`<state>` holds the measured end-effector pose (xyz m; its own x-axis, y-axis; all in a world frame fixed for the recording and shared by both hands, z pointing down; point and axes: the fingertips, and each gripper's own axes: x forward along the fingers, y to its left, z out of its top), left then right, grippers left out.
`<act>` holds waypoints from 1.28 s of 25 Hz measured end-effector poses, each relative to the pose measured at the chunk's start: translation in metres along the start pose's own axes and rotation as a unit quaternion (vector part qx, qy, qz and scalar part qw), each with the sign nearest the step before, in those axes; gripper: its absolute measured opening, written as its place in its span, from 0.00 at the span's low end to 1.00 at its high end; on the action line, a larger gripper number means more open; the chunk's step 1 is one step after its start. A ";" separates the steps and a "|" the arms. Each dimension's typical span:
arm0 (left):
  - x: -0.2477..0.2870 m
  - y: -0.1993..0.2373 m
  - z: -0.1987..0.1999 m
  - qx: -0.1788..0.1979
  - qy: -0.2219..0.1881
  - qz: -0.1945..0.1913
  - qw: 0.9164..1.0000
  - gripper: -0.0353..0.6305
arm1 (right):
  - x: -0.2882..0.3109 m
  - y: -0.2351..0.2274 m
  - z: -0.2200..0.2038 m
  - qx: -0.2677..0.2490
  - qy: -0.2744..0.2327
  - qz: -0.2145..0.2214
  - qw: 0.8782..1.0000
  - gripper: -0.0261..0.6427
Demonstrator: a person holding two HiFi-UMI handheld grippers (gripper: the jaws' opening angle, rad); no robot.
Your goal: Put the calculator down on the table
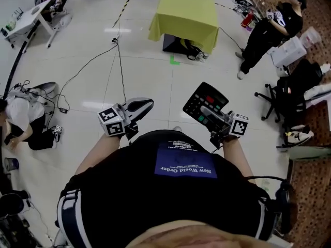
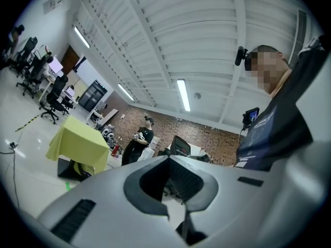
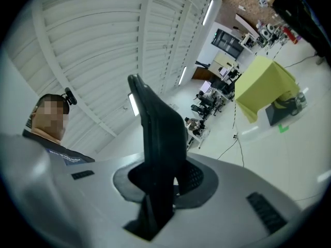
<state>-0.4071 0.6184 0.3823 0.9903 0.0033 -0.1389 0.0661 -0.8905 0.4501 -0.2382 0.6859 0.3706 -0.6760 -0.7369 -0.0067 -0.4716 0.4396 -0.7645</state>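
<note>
The black calculator [image 1: 206, 103], with red and green keys, is held above the floor in front of the person's chest, my right gripper [image 1: 211, 113] shut on its near edge. In the right gripper view the calculator [image 3: 158, 133] stands edge-on between the jaws of the right gripper [image 3: 165, 182]. My left gripper [image 1: 145, 105] is level beside it on the left, shut and holding nothing; in the left gripper view the left gripper [image 2: 173, 182] has only the room showing beyond its jaws. The table [image 1: 186, 12] with a yellow-green cloth stands far ahead; the yellow-green table [image 2: 77, 143] shows at the left of that view.
A person in black [image 1: 274, 27] stands right of the table. Another person [image 1: 23, 118] crouches at the left. Cables [image 1: 121, 61] run across the pale floor. Office chairs [image 1: 289, 97] are at the right, a white desk [image 1: 26, 19] at the far left, and a dark box [image 1: 176, 43] under the table.
</note>
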 end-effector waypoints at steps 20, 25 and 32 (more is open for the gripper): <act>0.212 0.089 0.060 0.015 -0.014 0.080 0.997 0.06 | -0.052 -0.156 0.183 0.000 0.036 0.074 0.997 0.13; 0.229 0.117 0.060 0.007 -0.008 0.065 0.998 0.06 | -0.051 -0.183 0.191 0.012 0.024 0.053 0.998 0.13; 0.242 0.177 0.083 0.001 -0.011 0.013 1.000 0.06 | -0.019 -0.198 0.226 -0.011 0.011 0.016 1.000 0.13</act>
<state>-0.1655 0.4242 0.3551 0.9886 -0.0295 -0.1477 0.0410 -0.8911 0.4519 -0.0036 0.4964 0.3764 -0.7037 -0.7103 -0.0171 -0.4613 0.4751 -0.7493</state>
